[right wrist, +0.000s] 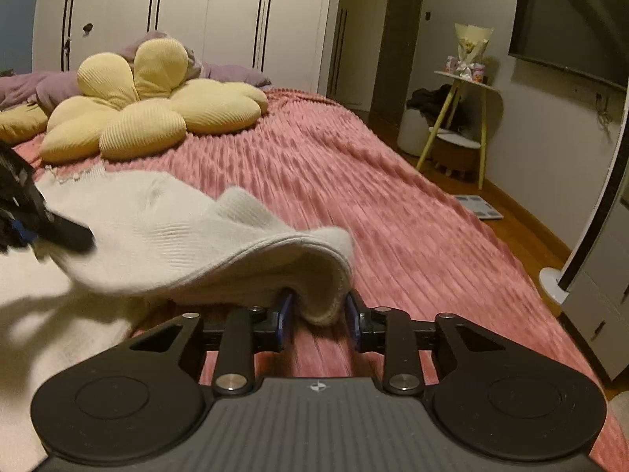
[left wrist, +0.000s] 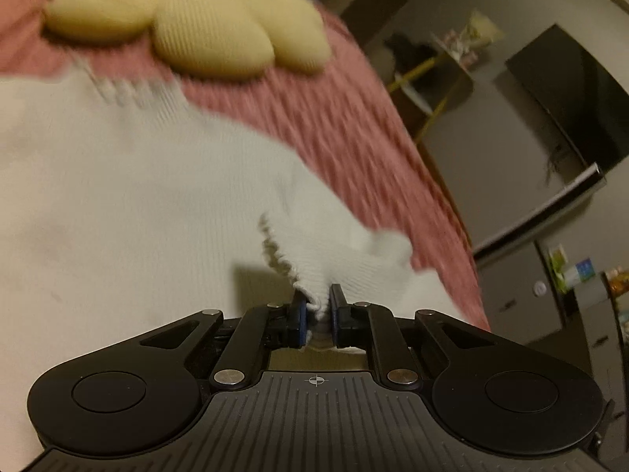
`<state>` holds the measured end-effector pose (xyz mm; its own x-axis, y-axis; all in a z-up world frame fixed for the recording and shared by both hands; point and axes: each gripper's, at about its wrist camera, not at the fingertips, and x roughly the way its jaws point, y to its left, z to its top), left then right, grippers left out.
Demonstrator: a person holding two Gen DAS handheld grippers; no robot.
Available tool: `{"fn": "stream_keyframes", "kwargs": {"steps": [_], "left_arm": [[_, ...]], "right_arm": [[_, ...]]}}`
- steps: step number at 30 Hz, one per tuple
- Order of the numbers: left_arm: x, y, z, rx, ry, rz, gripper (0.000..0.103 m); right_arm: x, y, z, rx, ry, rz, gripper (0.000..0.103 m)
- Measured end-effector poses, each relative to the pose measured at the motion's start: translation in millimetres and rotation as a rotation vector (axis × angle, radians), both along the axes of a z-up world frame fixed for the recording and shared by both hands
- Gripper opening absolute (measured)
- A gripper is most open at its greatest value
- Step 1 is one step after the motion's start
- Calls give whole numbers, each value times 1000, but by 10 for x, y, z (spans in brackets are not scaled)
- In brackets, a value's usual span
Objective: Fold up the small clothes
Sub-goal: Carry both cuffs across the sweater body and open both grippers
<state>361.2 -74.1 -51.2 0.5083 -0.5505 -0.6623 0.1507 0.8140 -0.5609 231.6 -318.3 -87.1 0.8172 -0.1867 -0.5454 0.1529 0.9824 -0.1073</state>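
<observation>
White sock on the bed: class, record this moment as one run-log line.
left gripper: shut on sock cuff | right gripper: around toe end, grip unclear | white sock: lifted over pink bedspread

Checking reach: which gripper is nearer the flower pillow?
Left. In the right wrist view the left gripper sits just below the pillow; the right gripper is farther back.

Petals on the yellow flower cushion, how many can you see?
6 show in the right view: two upright at the back, two at the front left, one front centre, one right, on the yellow flower cushion lying on the pink bedspread. More may be hidden.
</observation>
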Motion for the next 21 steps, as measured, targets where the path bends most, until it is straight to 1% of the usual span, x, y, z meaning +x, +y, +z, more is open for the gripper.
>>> {"fn": "stream_keyframes", "kwargs": {"steps": [3, 4, 7, 8, 10, 13, 15, 17, 19, 21], "left_arm": [[-17, 238, 143, 102, -77, 46, 13], [-15, 319, 167, 126, -87, 62, 13], [12, 613, 148, 173, -80, 126, 13], [19, 718, 132, 189, -77, 145, 13], [17, 887, 110, 217, -77, 174, 13], [22, 1155, 47, 257, -71, 221, 13], [19, 1310, 21, 265, -69, 249, 13], [10, 1454, 5, 275, -68, 274, 13], [-16, 1575, 0, 290, -77, 293, 13], [-5, 1679, -26, 301, -80, 310, 13]], "right_arm": [[75, 87, 8, -12, 17, 26, 35], [106, 120, 6, -15, 28, 36, 35], [189, 223, 13, -12, 50, 62, 33], [227, 268, 2, -25, 66, 64, 31], [288, 355, -24, -50, 93, 79, 31], [336, 512, 6, -76, 88, 127, 31], [355, 631, 43, -89, 80, 166, 36], [361, 755, 72, -104, 66, 198, 39], [367, 891, 86, -133, 65, 238, 40], [353, 1013, 91, -156, 64, 274, 47]]}}
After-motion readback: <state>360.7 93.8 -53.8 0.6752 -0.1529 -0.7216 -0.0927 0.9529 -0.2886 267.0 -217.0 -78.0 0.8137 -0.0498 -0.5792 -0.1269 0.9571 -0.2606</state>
